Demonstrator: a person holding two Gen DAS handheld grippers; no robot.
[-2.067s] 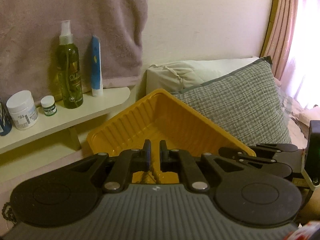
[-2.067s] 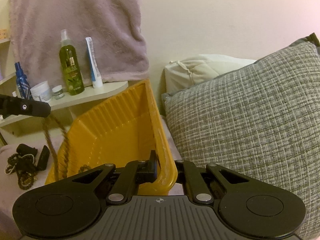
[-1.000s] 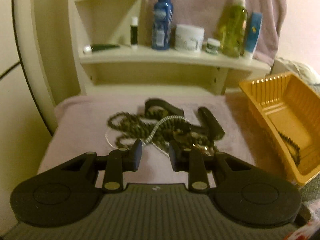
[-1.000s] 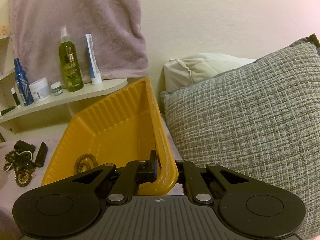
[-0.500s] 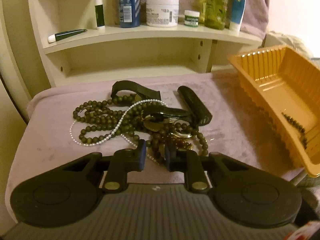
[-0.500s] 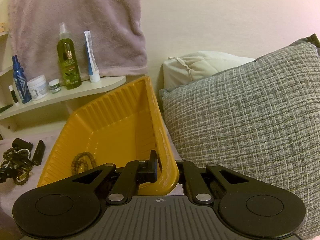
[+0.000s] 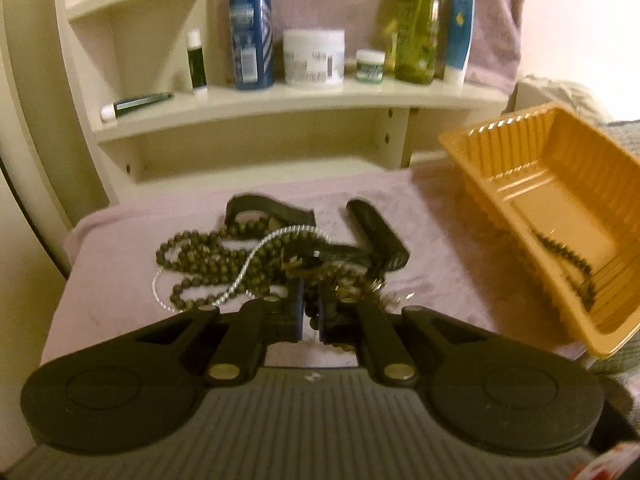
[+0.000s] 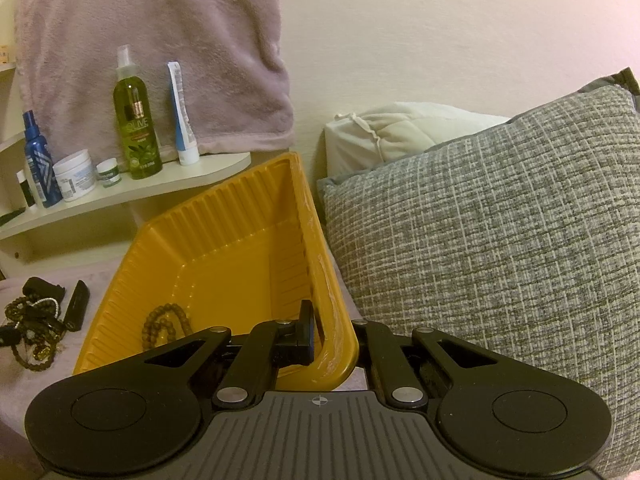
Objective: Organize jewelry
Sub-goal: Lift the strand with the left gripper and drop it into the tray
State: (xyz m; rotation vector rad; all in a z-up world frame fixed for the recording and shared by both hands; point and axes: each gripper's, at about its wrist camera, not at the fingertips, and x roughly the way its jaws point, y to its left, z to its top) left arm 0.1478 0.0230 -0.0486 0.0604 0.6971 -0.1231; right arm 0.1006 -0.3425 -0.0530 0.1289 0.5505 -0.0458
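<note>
Left gripper (image 7: 310,312): lower centre, jaws closing narrowly on dark beads (image 7: 312,320) at the jewelry pile (image 7: 256,264).
Right gripper (image 8: 326,336): clamped on yellow tray (image 8: 332,344) rim, tilted.
Tray: one bead strand (image 8: 164,324) inside.

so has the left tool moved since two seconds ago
Yes. The left tool was over the yellow tray then; against the fixed shelf it has swung left and now closes into the jewelry pile.

Tangled bead necklaces (image 7: 224,264) heaped on pink cloth; one strand (image 8: 164,326) in tilted yellow tray (image 8: 224,248).
</note>
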